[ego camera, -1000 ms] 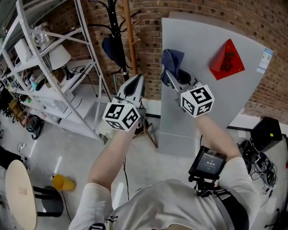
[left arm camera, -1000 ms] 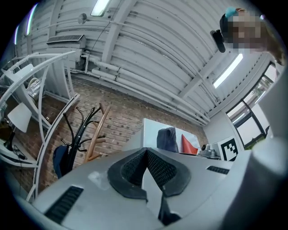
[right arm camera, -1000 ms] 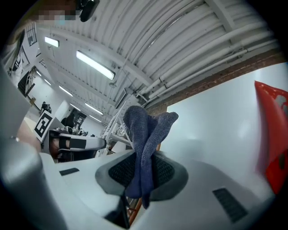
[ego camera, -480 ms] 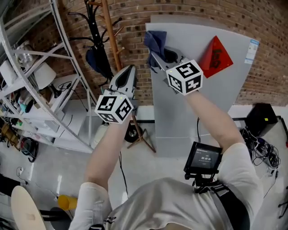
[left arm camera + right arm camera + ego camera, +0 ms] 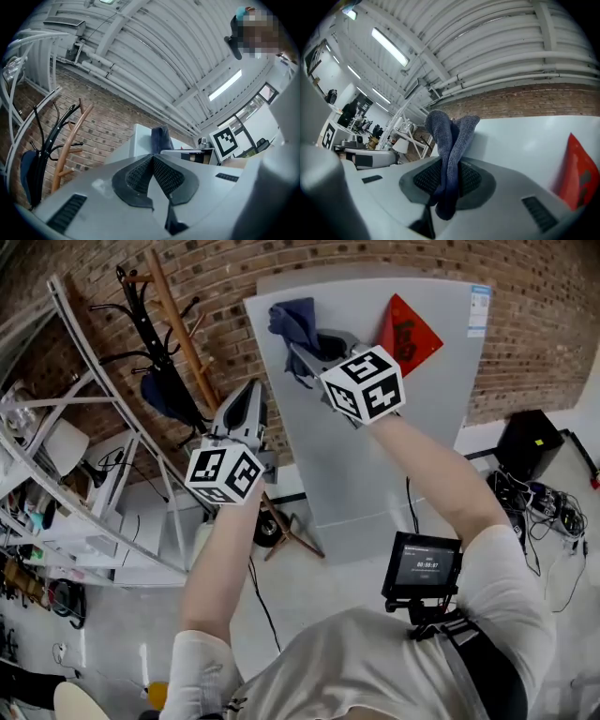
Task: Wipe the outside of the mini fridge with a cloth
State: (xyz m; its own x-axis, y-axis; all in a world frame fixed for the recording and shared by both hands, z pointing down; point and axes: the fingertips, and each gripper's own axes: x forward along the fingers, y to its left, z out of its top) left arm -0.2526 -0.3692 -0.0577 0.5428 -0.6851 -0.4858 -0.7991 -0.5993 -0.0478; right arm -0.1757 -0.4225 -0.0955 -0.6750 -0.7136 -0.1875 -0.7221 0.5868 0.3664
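Observation:
The grey mini fridge point(image 5: 375, 465) stands against the brick wall, a red diamond sticker point(image 5: 409, 334) on its door. My right gripper point(image 5: 298, 351) is shut on a blue cloth point(image 5: 292, 322) and holds it against the fridge's upper left corner. In the right gripper view the cloth point(image 5: 449, 154) sticks up between the pads, with the fridge door point(image 5: 520, 140) right behind it. My left gripper point(image 5: 249, 395) is shut and holds nothing; it hovers left of the fridge, in front of the bricks. In the left gripper view its pads point(image 5: 152, 176) meet, and the cloth point(image 5: 161, 139) shows beyond them.
A wooden coat rack point(image 5: 187, 362) with a dark bag stands just left of the fridge. White metal shelving point(image 5: 84, 474) fills the left side. A black box point(image 5: 530, 442) and cables point(image 5: 544, 512) lie on the floor at the right. A screen point(image 5: 422, 568) hangs at the person's chest.
The right gripper and cloth have slid up and left across the fridge door to its top left corner. The head view has swung, so the fridge now sits more central.

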